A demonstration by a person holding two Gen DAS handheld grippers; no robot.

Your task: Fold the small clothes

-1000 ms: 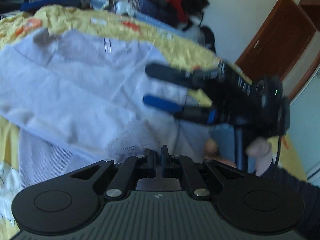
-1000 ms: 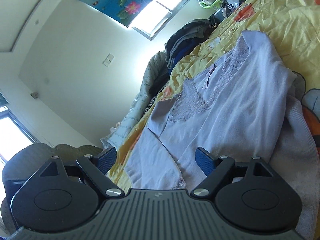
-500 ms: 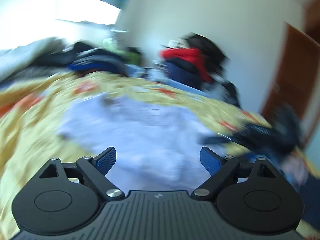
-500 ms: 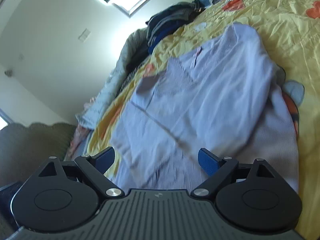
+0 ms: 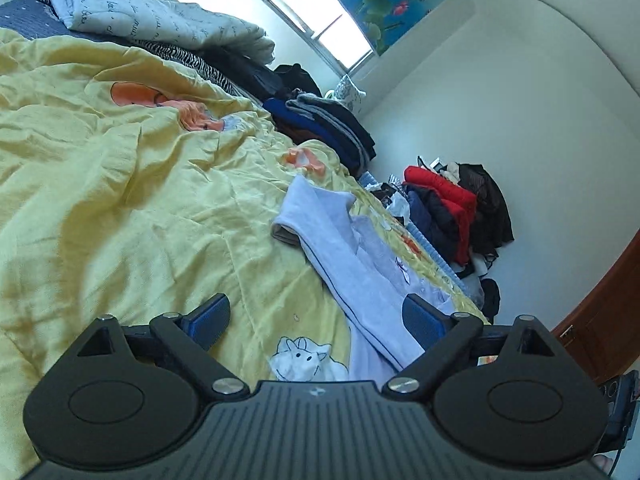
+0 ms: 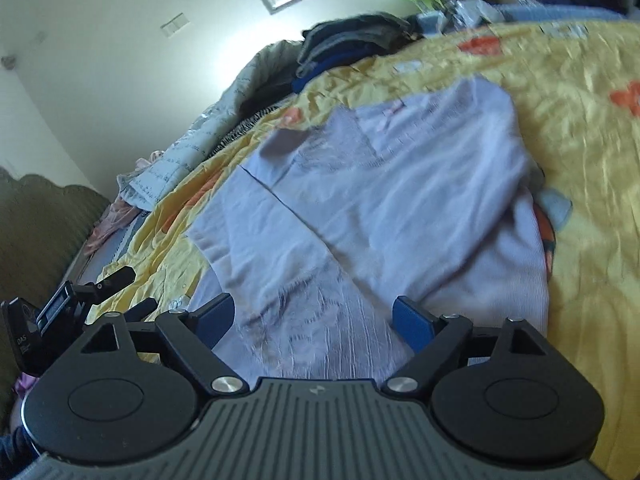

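With both the left gripper [image 5: 316, 318] and right gripper [image 6: 314, 318] wide and empty – the left's fingers just opened – the half-folded lilac top [image 6: 360, 200] may slump open on the rumpled bed [image 5: 120, 200].

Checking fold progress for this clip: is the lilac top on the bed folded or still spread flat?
Partly folded. In the right wrist view the lilac top has one side turned over its middle along a diagonal crease, lying on the yellow blanket; neither gripper holds it.

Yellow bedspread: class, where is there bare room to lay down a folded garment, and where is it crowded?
Free: the wide stretch of yellow bedspread left of the lilac top, below the white quilt. Crowded: the far edge, with dark folded clothes, and the floor pile of red and dark clothes against the wall.
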